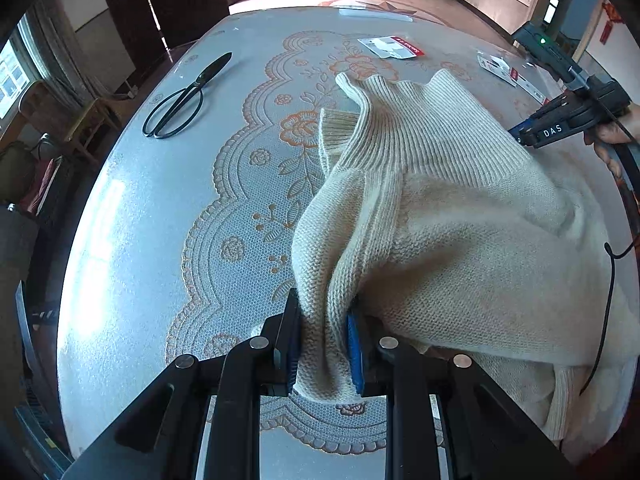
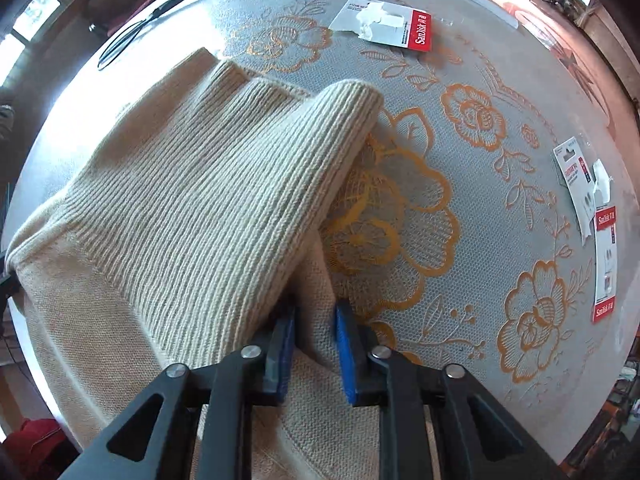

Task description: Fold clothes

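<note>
I am holding a cream knit sweater (image 1: pixel 460 216) with both tools over the table (image 1: pixel 132 208), which is covered with a lace-patterned cloth.

Risks, as I judge them:
- My left gripper (image 1: pixel 323 344) is pinching only a narrow bunched fold of knit. The weave is loose and stretchy, so the fold may be creeping out between the jaws if I pull sideways, and the half-made fold would collapse.
- My right gripper (image 2: pixel 314 344) is clamping plain knit just below the ribbed band (image 2: pixel 208 168). That band is standing up in a ridge and is not lying flat; laying it down unevenly would be setting a crooked crease.
- The two grips sit at different heights, so the cloth between them is sagging and twisting.
- The scissors (image 1: pixel 182 98) lie well to the left on the table, apart from the sweater; two card packets (image 2: pixel 386 24) (image 2: pixel 596 232) lie beyond and to the right. A wide sweep of cloth could be dragging the nearer packet along.

Position relative to the jaws: the left jaws are closed on a gathered edge of the sweater, cloth filling the gap and spilling out in front and to the right. The right jaws are closed on a flatter layer, with the ribbed band rising to their left. Most of the sweater is resting on the table between the two tools. How far the folding has come, I cannot tell.
</note>
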`<control>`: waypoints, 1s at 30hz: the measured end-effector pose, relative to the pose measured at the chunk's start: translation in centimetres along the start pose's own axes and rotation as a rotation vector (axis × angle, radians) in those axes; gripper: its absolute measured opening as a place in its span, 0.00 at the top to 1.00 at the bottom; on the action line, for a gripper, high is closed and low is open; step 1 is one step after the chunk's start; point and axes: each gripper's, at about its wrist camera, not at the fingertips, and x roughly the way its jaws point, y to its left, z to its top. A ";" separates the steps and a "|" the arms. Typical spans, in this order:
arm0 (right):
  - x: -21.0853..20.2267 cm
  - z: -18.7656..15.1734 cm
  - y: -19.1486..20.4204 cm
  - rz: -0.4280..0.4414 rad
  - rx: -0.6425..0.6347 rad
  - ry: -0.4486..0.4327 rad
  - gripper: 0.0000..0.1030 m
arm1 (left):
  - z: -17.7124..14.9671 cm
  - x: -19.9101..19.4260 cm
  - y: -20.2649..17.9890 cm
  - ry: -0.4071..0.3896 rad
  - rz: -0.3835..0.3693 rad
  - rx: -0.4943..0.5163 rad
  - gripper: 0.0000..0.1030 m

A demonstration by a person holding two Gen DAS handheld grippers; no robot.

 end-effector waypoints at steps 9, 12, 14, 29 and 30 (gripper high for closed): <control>-3.9 -11.4 -12.6 -0.228 0.318 -0.055 0.92 | 1.8 1.1 0.4 0.005 0.045 0.038 0.78; -6.8 -18.8 -18.9 -0.316 0.483 -0.055 0.92 | 3.5 1.4 0.0 -0.004 0.057 0.070 0.78; -8.8 -24.3 -22.4 -0.365 0.611 -0.064 0.92 | 4.8 1.5 -0.4 -0.012 0.063 0.093 0.78; -10.7 -39.8 -28.0 -0.455 1.029 -0.137 0.86 | 10.9 5.0 -7.7 -0.024 0.018 0.240 0.73; -11.5 -39.0 -26.7 -0.486 0.985 -0.168 0.85 | 10.9 4.7 -7.3 -0.025 0.000 0.236 0.73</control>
